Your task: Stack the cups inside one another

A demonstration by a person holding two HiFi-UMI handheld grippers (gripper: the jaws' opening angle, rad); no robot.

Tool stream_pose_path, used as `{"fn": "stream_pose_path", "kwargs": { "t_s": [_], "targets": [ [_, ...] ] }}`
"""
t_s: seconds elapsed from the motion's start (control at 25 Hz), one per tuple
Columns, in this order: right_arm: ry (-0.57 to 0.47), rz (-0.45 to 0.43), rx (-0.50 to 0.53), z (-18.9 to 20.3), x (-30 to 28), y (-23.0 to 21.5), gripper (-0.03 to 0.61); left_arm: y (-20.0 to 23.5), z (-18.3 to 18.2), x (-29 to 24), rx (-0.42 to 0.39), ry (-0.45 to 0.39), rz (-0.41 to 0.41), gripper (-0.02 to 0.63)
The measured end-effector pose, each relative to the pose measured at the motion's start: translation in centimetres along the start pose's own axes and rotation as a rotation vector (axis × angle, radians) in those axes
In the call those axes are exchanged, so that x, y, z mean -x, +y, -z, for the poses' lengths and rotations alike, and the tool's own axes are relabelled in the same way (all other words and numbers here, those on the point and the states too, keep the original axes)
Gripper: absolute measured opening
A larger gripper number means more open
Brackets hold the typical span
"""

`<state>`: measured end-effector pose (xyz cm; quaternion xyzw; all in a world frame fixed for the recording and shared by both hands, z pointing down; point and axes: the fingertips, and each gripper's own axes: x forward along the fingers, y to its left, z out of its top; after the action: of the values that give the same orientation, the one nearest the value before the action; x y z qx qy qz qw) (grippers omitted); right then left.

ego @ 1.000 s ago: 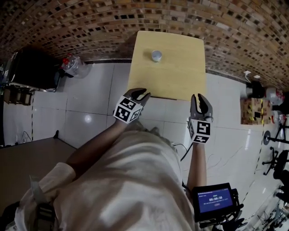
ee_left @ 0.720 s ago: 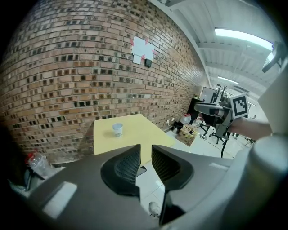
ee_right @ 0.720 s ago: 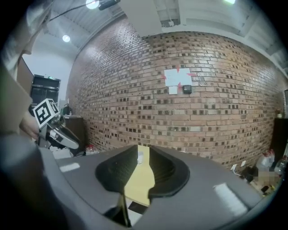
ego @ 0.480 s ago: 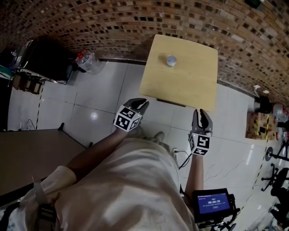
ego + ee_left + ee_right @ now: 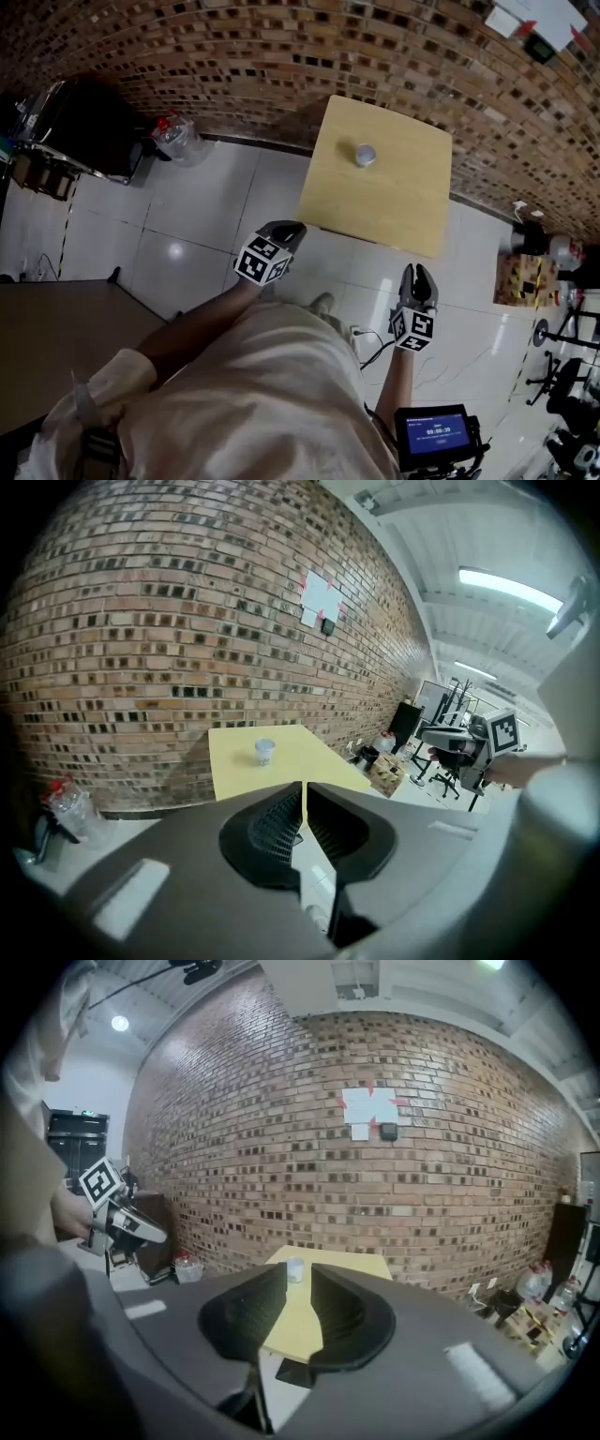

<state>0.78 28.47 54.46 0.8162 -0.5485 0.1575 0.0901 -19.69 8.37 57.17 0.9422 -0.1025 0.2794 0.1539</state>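
A single white cup (image 5: 365, 155) stands upright near the far side of the small yellow table (image 5: 394, 206). Both grippers hang over the white floor, short of the table's near edge. My left gripper (image 5: 292, 228) is shut: its jaws have just been closing and nothing is between them. In the left gripper view its pads (image 5: 304, 794) meet in a thin slit, with the cup (image 5: 265, 751) far ahead on the table (image 5: 309, 757). My right gripper (image 5: 419, 272) stands slightly open and empty; the distant cup (image 5: 295, 1269) shows through its gap (image 5: 298, 1277).
A brick wall (image 5: 281, 56) runs behind the table. A black cabinet (image 5: 84, 131) and a bag of bottles (image 5: 173, 136) sit at the left. Boxes and chair legs (image 5: 530, 272) crowd the right. A brown surface (image 5: 56, 337) lies at lower left.
Both grippers have drawn back from the table's near edge, so white floor now lies between them and it. The left jaws have closed.
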Motion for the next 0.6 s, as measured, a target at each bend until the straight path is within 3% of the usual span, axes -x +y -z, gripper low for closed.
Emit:
{"fn": "stream_pose_path", "kwargs": {
  "t_s": [0.16, 0.4, 0.6],
  "targets": [
    [0.004, 0.010, -0.028, -0.3, -0.7, 2.8, 0.086, 2.5, 1.7, 0.9, 0.003, 0.025, 0.017, 0.037],
    [-0.016, -0.065, -0.039, -1.7, -1.9, 6.7, 0.077, 6.5, 4.8, 0.8, 0.002, 0.089, -0.003, 0.037],
    [-0.032, -0.043, -0.012, -2.3, -2.1, 7.7, 0.057, 7.2, 5.2, 0.5, -0.016, 0.101, 0.015, 0.040]
  ]
}}
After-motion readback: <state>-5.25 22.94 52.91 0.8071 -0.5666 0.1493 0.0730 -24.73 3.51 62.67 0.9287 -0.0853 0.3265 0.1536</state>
